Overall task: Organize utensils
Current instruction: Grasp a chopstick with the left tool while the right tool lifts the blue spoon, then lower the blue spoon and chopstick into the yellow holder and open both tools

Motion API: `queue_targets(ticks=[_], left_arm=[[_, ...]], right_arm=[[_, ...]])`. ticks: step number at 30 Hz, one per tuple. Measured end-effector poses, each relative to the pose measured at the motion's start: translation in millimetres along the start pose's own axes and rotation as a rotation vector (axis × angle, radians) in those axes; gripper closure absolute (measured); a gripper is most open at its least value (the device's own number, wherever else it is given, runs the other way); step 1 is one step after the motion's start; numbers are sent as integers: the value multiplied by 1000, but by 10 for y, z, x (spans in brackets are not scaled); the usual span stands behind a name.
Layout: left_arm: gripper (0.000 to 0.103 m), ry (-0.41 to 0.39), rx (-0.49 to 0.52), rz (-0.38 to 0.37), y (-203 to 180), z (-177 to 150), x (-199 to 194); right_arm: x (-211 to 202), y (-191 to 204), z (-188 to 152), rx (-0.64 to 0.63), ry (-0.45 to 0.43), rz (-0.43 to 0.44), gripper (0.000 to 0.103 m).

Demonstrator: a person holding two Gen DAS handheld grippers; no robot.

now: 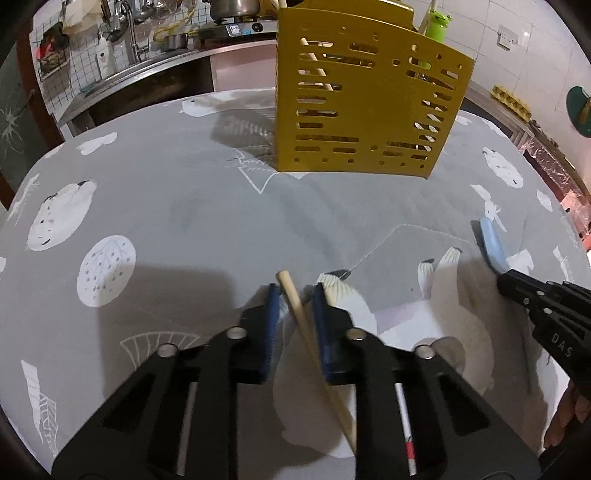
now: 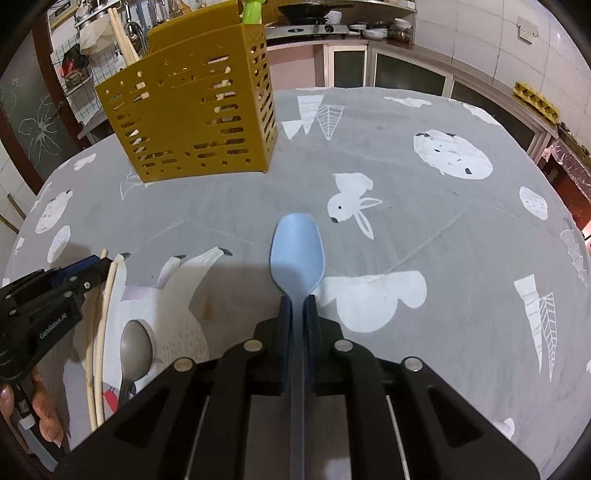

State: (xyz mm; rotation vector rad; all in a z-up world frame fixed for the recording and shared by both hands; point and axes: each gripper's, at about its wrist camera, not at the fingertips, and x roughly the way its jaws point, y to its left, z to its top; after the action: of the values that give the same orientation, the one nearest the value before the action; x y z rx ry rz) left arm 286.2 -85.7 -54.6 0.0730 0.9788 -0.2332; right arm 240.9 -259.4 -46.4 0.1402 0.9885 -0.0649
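My left hand-held gripper (image 1: pixel 295 295): its blue pads are drawn in on a wooden chopstick (image 1: pixel 314 350), which runs slantwise between them; the thick end pokes out past the fingertips and the thin end trails back under the gripper body. The right pad presses the stick; whether the left pad touches it I cannot tell.
My right hand-held gripper (image 2: pixel 297 302): pressed together on the handle of a light blue spoon (image 2: pixel 297 254), with the bowl sticking out ahead of the fingertips above the cloth.
Desk (image 2: pixel 443 229): covered by a grey cloth printed with white rabbits, leaves and speckled rounds.
Utensil holder (image 1: pixel 369 107): a yellow slotted box standing upright at the far side of the desk, well ahead of both grippers; pale wooden sticks (image 2: pixel 123 35) rise from its top, and more show through the slots.
Second chopstick (image 2: pixel 99 350): in the right wrist view two pale sticks run side by side below my left hand-held gripper; which of the two is the gripped one I cannot tell there.
Metal spoon (image 2: pixel 136 349): lying bowl up on the cloth just beside those sticks, between my two grippers.
My hand (image 2: pixel 44 417): fingertips show under the left hand-held gripper at the lower left edge.
Background: a kitchen counter with a sink tap, pots and a stove behind the desk.
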Motion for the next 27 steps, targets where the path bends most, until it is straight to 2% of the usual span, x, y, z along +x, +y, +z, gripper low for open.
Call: queue_targets(ticks=[7,13,19,25,27], left_arm=[[97,0,-1,-18,-15,66,25],[98,-63,-5,-33,-2,107,-117],[99,-196,3,-46,63,159,-527],[99,-389,-14,-50,168,129,-1099],[99,-430,-23,-55,207,121,-1219]], right_arm=[[28,-5,52,3,3,7,95],[-65,-56,12,20,-54,4,95],[-430,-125,19,59,-182,39,95],[-773,-128,-24,66,-328,73,95],[-858,-105,-53,62,-373,86,95]])
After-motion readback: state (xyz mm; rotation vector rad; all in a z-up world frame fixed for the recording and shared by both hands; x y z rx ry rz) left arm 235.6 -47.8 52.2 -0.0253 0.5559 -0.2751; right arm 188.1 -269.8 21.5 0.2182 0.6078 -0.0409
